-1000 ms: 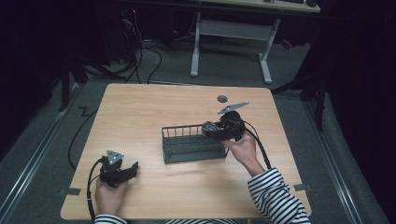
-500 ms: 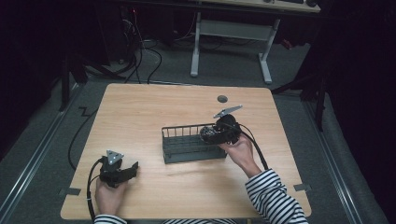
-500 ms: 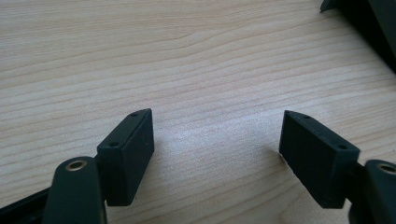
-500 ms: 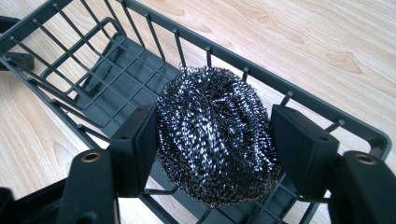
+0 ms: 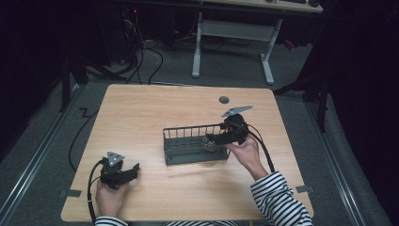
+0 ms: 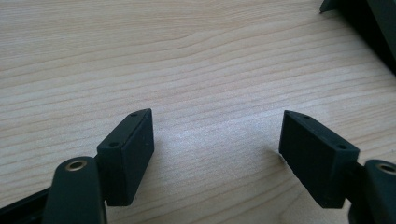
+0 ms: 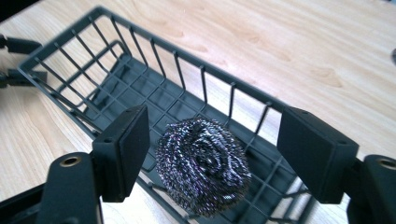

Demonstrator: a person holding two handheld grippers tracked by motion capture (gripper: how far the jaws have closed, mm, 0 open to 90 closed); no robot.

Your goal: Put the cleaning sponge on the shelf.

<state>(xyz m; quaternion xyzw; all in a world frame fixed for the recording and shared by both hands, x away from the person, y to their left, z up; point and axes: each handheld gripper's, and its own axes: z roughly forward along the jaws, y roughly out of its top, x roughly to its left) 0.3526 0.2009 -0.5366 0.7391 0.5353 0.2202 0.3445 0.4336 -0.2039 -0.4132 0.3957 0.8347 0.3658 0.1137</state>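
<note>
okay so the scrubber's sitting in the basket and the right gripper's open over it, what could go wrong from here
1. The right hand-held gripper is open, with its jaws close to the wire basket; lifting away could catch a wire and drag the basket.
2. The steel scrubber sits at the basket's near end, against the wall; snagged strands might pull it back out.

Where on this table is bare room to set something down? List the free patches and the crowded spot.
Free: the far half of the table, behind the wire basket, and the wood between the basket and the left gripper. Crowded: the basket's right end, where the right gripper stands over the steel scourer.
</note>
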